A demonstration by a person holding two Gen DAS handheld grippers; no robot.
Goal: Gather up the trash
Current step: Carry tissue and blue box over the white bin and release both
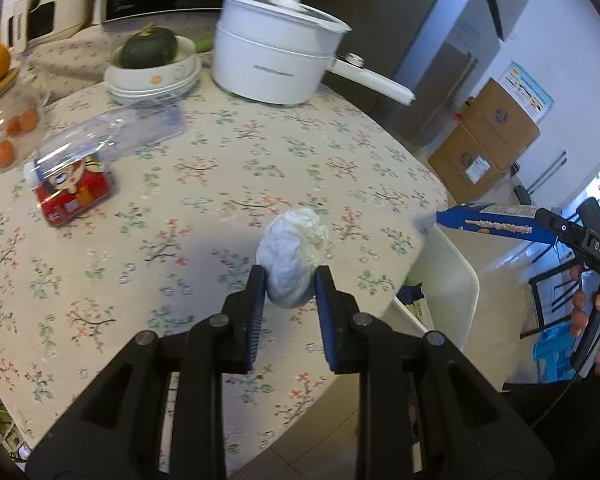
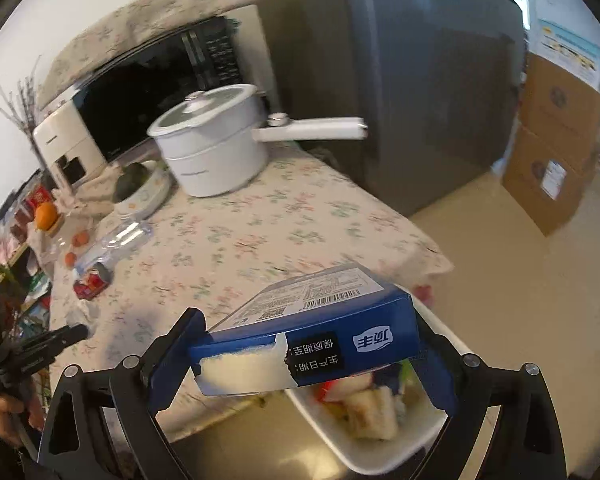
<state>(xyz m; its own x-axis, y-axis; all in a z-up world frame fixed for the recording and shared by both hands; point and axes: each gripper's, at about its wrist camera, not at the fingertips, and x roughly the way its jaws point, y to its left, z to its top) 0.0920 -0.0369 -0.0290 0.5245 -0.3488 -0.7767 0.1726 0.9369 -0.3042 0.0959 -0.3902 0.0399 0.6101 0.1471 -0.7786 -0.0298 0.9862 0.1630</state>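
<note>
Tissue: crumpled white tissue point(image 1: 294, 258) sits pinched in my left gripper point(image 1: 290, 286), held over the flowered tablecloth point(image 1: 220, 184) near the table's edge.
Tissue handling: I judge it very light, soft and squashy; it gives under the pads, so a firm pinch across its bulk is the safe hold, and a loose one could let it slip out.
Left gripper: jaws drawn in to a narrow gap, both blue pads pressing the sides of the tissue's lower half.
Box: blue carton point(image 2: 300, 344) is clamped in my right gripper point(image 2: 304, 360), hanging above a white bin point(image 2: 360, 452) that already has scraps in it, just off the table's edge.
Box handling: it looks empty, light and thin-walled, stiff along its edges but easy to crush on the flat faces; one end is torn.
Right gripper: jaws spread wide, pads gripping the carton's two ends across its long side.
Still on table: crushed clear bottle point(image 1: 112, 132) and a red packet point(image 1: 74, 196), touching each other, well apart from both grippers.
Not trash, I judge: white pot point(image 1: 276, 60) and bowl with a squash point(image 1: 152, 68).
</note>
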